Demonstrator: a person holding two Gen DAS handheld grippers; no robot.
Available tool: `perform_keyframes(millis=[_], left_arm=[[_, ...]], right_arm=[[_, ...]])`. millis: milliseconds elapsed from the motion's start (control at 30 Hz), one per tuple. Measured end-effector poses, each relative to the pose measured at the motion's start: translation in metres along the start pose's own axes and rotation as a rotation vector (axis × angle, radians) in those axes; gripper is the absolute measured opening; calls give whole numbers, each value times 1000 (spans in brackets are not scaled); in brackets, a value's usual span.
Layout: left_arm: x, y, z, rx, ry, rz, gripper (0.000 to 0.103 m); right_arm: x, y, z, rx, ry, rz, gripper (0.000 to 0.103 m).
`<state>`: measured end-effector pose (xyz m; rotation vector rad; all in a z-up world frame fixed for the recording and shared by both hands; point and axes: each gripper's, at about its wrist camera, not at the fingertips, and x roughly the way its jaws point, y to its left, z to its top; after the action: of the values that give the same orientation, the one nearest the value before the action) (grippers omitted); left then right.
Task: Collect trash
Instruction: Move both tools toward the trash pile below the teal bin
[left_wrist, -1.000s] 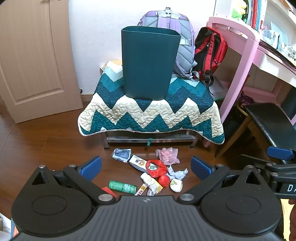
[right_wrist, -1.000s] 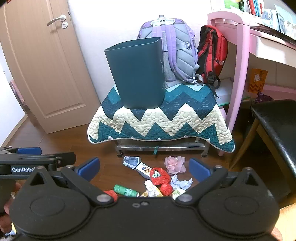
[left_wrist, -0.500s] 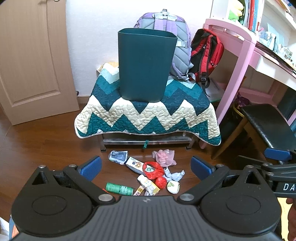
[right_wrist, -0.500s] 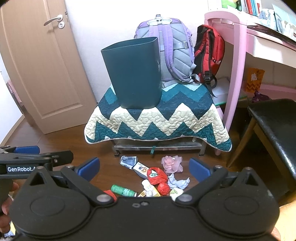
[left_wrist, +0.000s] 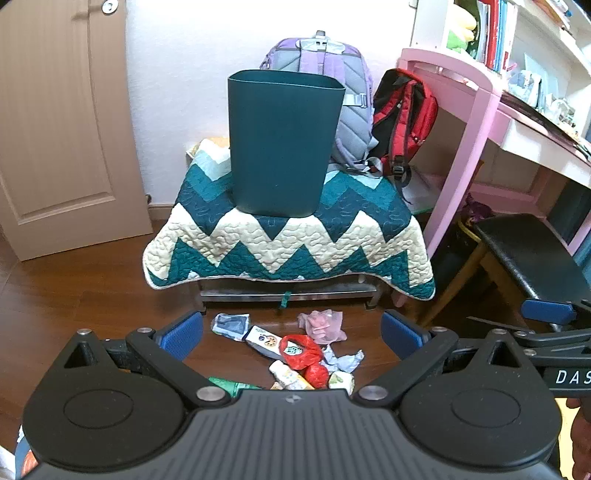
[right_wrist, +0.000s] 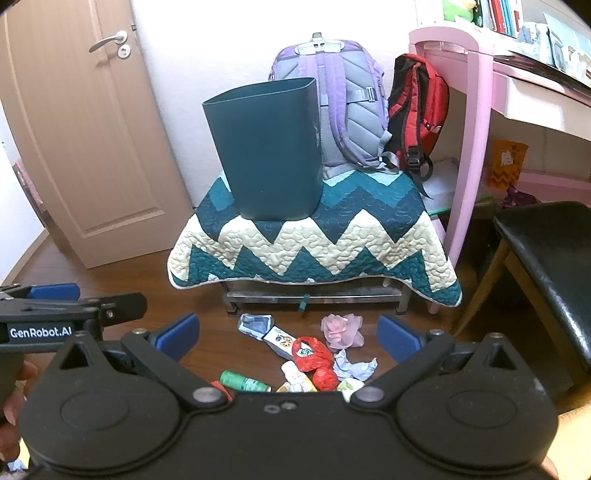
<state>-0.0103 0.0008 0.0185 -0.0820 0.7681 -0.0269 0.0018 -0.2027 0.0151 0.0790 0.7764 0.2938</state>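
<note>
My left gripper and right gripper hang with fingers spread wide, both empty. The trash pile lies on the floor ahead and below, before the quilt-draped stand bearing the teal bin. Neither gripper is clearly nearer, I judge.

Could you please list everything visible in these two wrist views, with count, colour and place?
Bin: one, dark teal, upright on the quilt.
Quilt: one, teal and cream zigzag, draped over a low stand.
Backpacks: two, purple-grey and red-black, behind the bin.
Trash pile: several pieces on the wooden floor before the stand, among them a red bag, pink wad, green tube and crumpled paper.
Desk: one, pink, right.
Seat: one, black, right.
Door: one, beige, left.
Left gripper: blue pads, open, above the pile.
Right gripper: blue pads, open, beside it.
</note>
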Motion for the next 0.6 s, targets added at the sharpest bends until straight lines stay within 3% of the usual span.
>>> perform_keyframes(millis=[600], left_arm=[[-9,8,-4,-22,-53,-81,103]], right_arm=[[-3,0,1,4,-18,-7,103]])
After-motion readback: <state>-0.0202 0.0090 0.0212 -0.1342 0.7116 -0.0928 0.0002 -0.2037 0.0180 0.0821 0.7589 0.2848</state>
